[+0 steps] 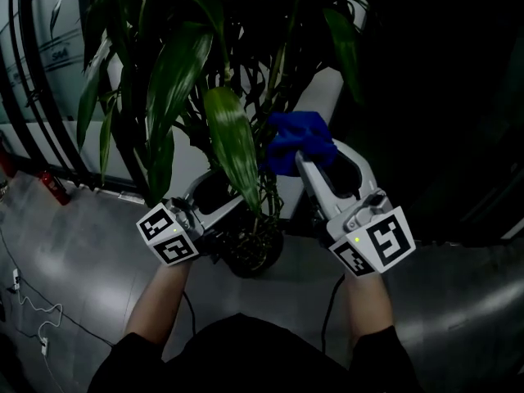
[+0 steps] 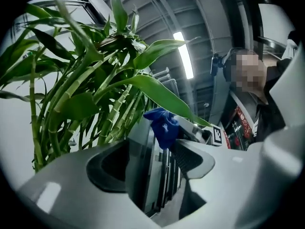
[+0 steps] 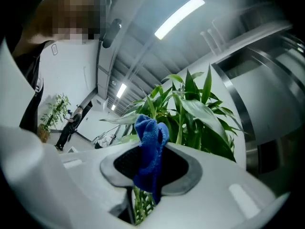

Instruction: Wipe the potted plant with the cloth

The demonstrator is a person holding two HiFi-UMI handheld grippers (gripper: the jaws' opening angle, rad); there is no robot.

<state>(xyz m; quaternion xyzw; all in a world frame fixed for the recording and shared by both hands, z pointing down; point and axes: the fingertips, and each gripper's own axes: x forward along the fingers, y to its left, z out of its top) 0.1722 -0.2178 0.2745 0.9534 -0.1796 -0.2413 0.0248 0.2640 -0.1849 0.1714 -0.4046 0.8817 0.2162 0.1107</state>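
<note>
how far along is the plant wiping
Done: the right gripper is shut on the blue cloth. In hand: cloth held up beside a long leaf, left gripper open under it. Left: the wiping itself; I can't tell any leaf is cleaned.

One potted plant (image 1: 221, 97) stands here, with more long leaves than I can count, in one dark pot (image 1: 250, 256). There is one blue cloth (image 1: 299, 142). Two claws are up by it, the left claw (image 2: 150, 161) and the right claw (image 3: 152, 167). One marker cube (image 1: 168, 234) sits on the first and a second cube (image 1: 377, 242) on the other. On the floor (image 1: 82, 252) lie one red thing (image 1: 53, 188) and one white cable (image 1: 33, 309). Far off is one more small plant (image 3: 53, 111).
</note>
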